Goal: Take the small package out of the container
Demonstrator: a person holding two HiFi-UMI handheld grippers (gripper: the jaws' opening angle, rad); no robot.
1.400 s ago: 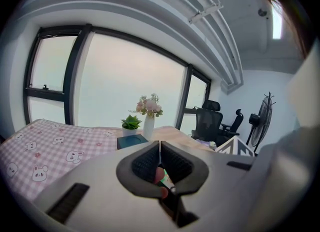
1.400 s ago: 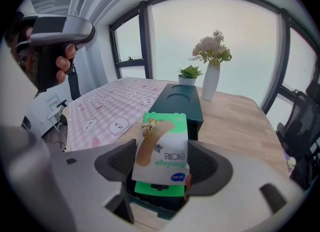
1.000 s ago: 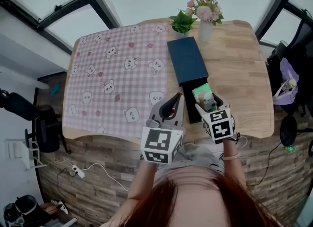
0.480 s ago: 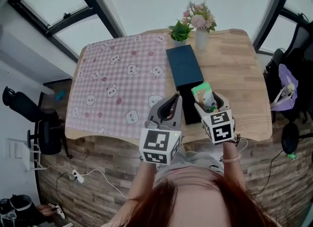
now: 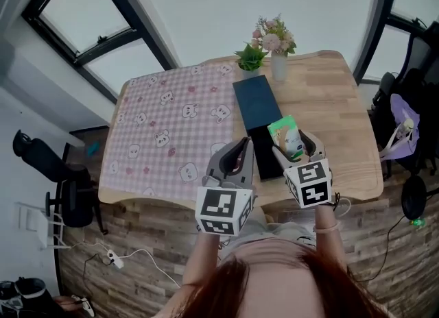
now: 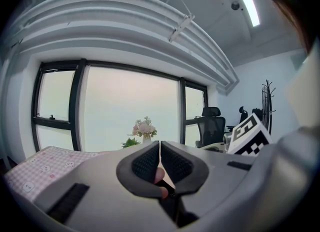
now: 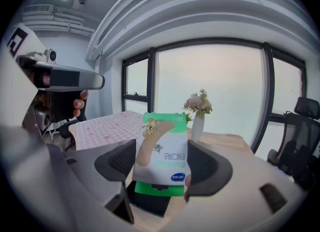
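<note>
In your head view, the right gripper [image 5: 295, 147] covers the lower part of the green-and-white flat small package [image 5: 284, 130] and the near end of the black open container [image 5: 265, 159], so you cannot judge what is inside it. The package's print is too small to read there. In the right gripper view, the fingers [image 7: 120, 162] and package [image 7: 162, 148] leave only a dark corner of the container [image 7: 150, 202] showing. Your left gripper [image 6: 160, 162] blocks most of the wooden desk [image 5: 336, 104] from its own view.
</note>
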